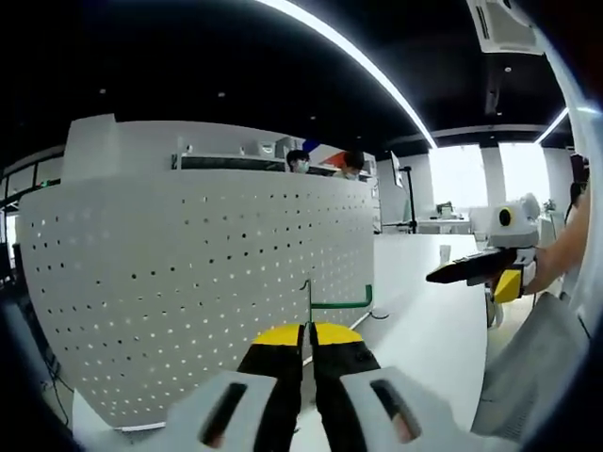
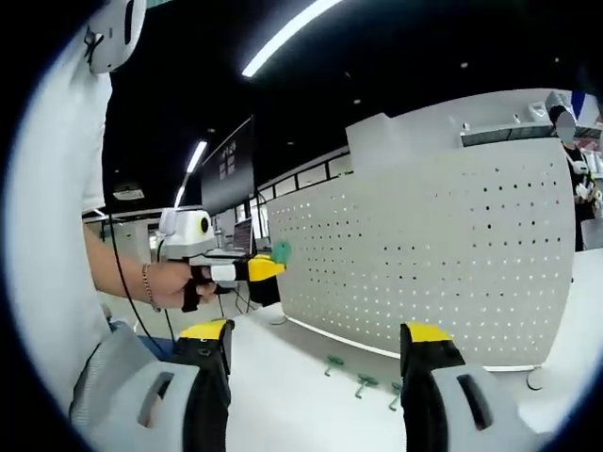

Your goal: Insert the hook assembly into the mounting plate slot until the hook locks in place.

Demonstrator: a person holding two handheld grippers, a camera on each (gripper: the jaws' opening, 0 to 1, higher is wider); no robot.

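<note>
My left gripper (image 1: 308, 334) is shut on a thin green hook (image 1: 340, 303), whose wire stem rises between the jaw tips and whose arm sticks out to the right. Just behind it stands the white perforated mounting plate (image 1: 188, 282), upright on the table. In the right gripper view the left gripper (image 2: 254, 270) is held by a hand, the green hook (image 2: 281, 250) at its tip close to the plate's (image 2: 424, 254) left edge. My right gripper (image 2: 316, 377) is open and empty, back from the plate. The right gripper (image 1: 452, 273) also appears at the right, held off the table.
Three loose green hooks (image 2: 366, 381) lie on the white table (image 2: 283, 395) at the foot of the plate. The person's hand (image 2: 174, 282) and sleeve fill the left side. Two people (image 1: 325, 162) sit behind the plate. A monitor (image 2: 231, 169) stands farther back.
</note>
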